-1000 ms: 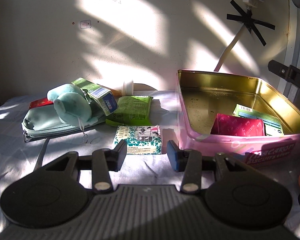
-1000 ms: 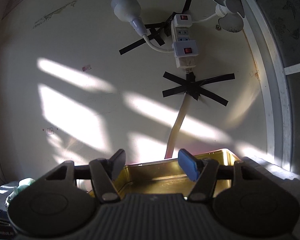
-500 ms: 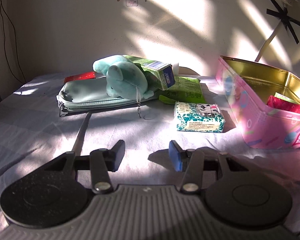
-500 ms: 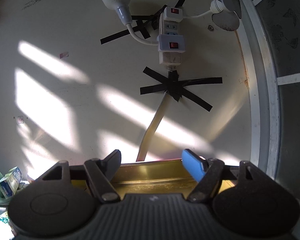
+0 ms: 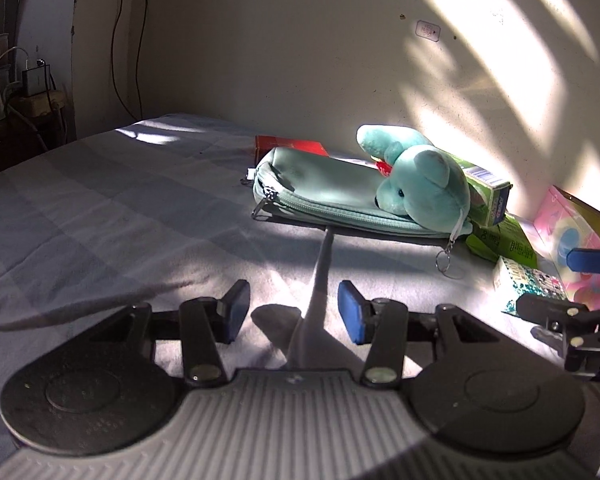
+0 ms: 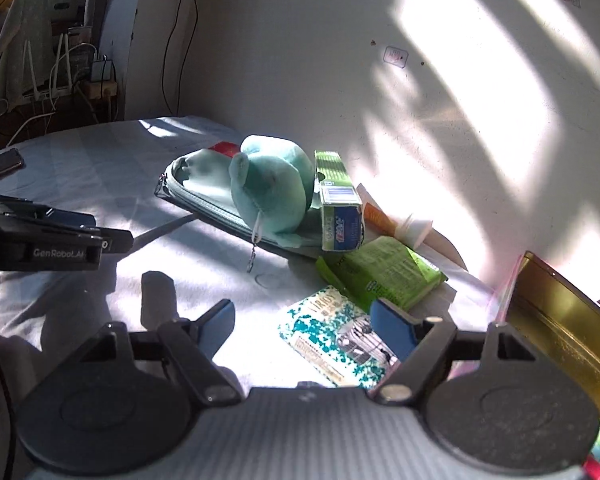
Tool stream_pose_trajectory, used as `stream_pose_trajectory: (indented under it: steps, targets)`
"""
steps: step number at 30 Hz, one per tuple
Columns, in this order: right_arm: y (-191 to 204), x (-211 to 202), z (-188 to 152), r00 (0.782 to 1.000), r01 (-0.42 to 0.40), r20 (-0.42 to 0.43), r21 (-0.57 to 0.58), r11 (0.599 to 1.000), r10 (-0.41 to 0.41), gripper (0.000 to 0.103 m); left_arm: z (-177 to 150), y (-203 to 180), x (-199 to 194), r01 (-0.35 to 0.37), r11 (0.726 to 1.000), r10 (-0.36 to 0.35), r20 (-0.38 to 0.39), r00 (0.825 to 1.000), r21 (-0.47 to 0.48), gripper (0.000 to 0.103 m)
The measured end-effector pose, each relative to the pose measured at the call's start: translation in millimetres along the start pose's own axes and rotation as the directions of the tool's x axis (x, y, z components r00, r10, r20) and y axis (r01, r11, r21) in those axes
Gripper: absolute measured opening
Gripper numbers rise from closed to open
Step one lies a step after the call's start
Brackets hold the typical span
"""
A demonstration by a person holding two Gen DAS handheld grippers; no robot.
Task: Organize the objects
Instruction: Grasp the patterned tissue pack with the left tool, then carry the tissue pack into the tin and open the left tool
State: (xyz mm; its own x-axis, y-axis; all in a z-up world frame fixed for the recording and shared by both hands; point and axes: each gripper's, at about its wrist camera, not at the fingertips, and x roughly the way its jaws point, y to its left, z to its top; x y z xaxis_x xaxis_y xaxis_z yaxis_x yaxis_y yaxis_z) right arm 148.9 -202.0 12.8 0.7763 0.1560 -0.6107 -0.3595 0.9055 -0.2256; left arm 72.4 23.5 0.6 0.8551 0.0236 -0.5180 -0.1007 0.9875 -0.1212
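Note:
A teal plush toy (image 5: 420, 182) lies on a teal zip pouch (image 5: 320, 188), with a green toothpaste box (image 5: 488, 196) behind it. A green packet (image 6: 384, 276) and a teal patterned box (image 6: 340, 336) lie on the cloth near the pink tin (image 5: 572, 240) with its gold inside (image 6: 560, 312). My left gripper (image 5: 290, 310) is open and empty, low over the cloth in front of the pouch. My right gripper (image 6: 304, 324) is open and empty, just left of the patterned box; it also shows in the left wrist view (image 5: 560, 284).
A red box (image 5: 288, 145) lies behind the pouch. An orange and white tube (image 6: 396, 222) lies by the wall. A phone (image 6: 0, 166) lies far left on the grey cloth (image 5: 100, 208). Cables and a charger (image 5: 34, 80) stand at the left.
Both grippers have swung left. The right one dropped from facing the wall and tin down to the cloth by the patterned box. The left one now faces the pouch and plush.

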Motion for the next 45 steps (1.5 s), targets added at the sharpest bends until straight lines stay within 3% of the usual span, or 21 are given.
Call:
stream_pose_trajectory:
  steps: [2,5,7,8,9,12,14,17,19,21,23,25,29,31,32,33,34,35,38,42,45]
  targets:
    - [-6.7,21.0,7.5,0.994,0.015,-0.111,0.001,1.000,-0.015,0.078,-1.4,-0.3,-1.9,0.012,1.000,-0.012,0.002,1.000,-0.005,0.051]
    - [-19.1,45.0,11.4,0.968,-0.029,-0.248,0.043,0.999,0.038,0.079,-0.8,1.5,1.3,0.028,0.999,-0.028,-0.010,1.000,-0.017,0.052]
    - [-24.0,53.9,9.8,0.960,-0.046,-0.274,0.062,0.997,0.062,0.088,-0.1,5.5,3.7,0.042,0.998,-0.042,-0.021,0.999,-0.037,0.054]
    - [-28.8,54.8,8.3,0.956,-0.065,-0.280,0.102,0.993,0.091,0.088,0.0,7.7,4.3,0.047,0.998,-0.048,-0.025,0.999,-0.050,0.055]
    - [-33.4,55.0,7.5,0.953,-0.085,-0.277,0.135,0.987,0.119,0.080,0.1,9.7,4.4,0.053,0.997,-0.055,-0.026,0.998,-0.064,0.056]
    - [-18.5,33.5,-1.5,0.959,-0.132,-0.239,0.092,0.987,0.150,0.051,0.1,14.5,4.8,0.085,0.992,-0.088,-0.034,0.996,-0.095,0.056]
    - [-2.9,10.8,-15.5,0.953,-0.201,-0.212,0.093,0.975,0.217,0.048,-0.2,15.1,3.8,0.128,0.987,-0.132,-0.036,0.991,-0.101,0.056]
    - [22.0,-29.4,-45.2,0.958,-0.247,-0.133,0.066,0.967,0.254,0.055,-0.7,14.7,0.9,0.220,0.968,-0.225,-0.031,0.974,-0.118,0.056]
    - [28.0,-52.0,-62.2,0.966,-0.245,-0.069,0.085,0.966,0.251,0.069,-0.2,12.3,2.5,0.318,0.938,-0.328,-0.050,0.943,-0.140,0.056]
    - [26.0,-64.2,-73.1,0.975,-0.215,-0.028,0.121,0.969,0.220,0.069,1.6,3.8,4.6,0.395,0.907,-0.409,-0.076,0.909,-0.147,0.056]
    - [22.6,-70.0,-77.2,0.982,-0.185,-0.003,0.153,0.971,0.187,0.069,5.0,-5.6,2.6,0.440,0.887,-0.453,-0.079,0.888,-0.140,0.056]
    - [16.2,-68.7,-77.7,0.978,-0.206,0.013,0.198,0.958,0.207,0.069,9.9,-17.7,0.5,0.465,0.878,-0.475,-0.090,0.875,-0.114,0.056]
    - [13.3,-50.5,-68.1,0.975,-0.222,0.024,0.234,0.947,0.223,0.078,15.4,-39.3,4.2,0.422,0.906,-0.423,-0.147,0.894,-0.040,0.056]
    - [15.5,-35.6,-62.3,0.976,-0.212,0.007,0.245,0.946,0.217,0.079,10.9,-43.8,13.6,0.423,0.905,-0.423,-0.221,0.879,-0.047,0.054]
    - [16.6,-29.5,-58.9,0.976,-0.212,0.006,0.249,0.945,0.217,0.080,6.6,-45.6,20.5,0.433,0.900,-0.431,-0.268,0.862,-0.055,0.050]
    - [17.0,-26.3,-55.8,0.974,-0.223,0.010,0.250,0.942,0.228,0.079,3.0,-46.6,17.1,0.430,0.902,-0.425,-0.249,0.870,-0.038,0.047]
    - [19.5,-22.9,-53.9,0.970,-0.238,0.014,0.249,0.939,0.242,0.074,1.5,-50.1,16.6,0.437,0.899,-0.429,-0.256,0.866,-0.025,0.039]
    - [23.8,-21.3,-52.2,0.969,-0.243,0.020,0.239,0.940,0.245,0.069,0.9,-51.8,14.0,0.470,0.882,-0.461,-0.275,0.844,-0.037,0.037]
    - [26.7,-31.7,-55.4,0.977,-0.214,0.058,0.248,0.945,0.206,0.063,5.9,-60.0,0.7,0.475,0.880,-0.461,-0.266,0.847,-0.011,0.034]
    - [11.4,-75.5,-60.9,0.976,-0.128,0.204,0.247,0.961,0.078,0.063,26.7,-83.3,-25.6,0.572,0.819,-0.558,-0.180,0.810,0.039,0.034]
    - [-7.8,-103.5,-59.2,0.953,0.010,0.293,0.223,0.975,-0.077,0.063,44.7,-121.9,-36.8,0.628,0.769,-0.615,-0.130,0.778,0.118,0.034]
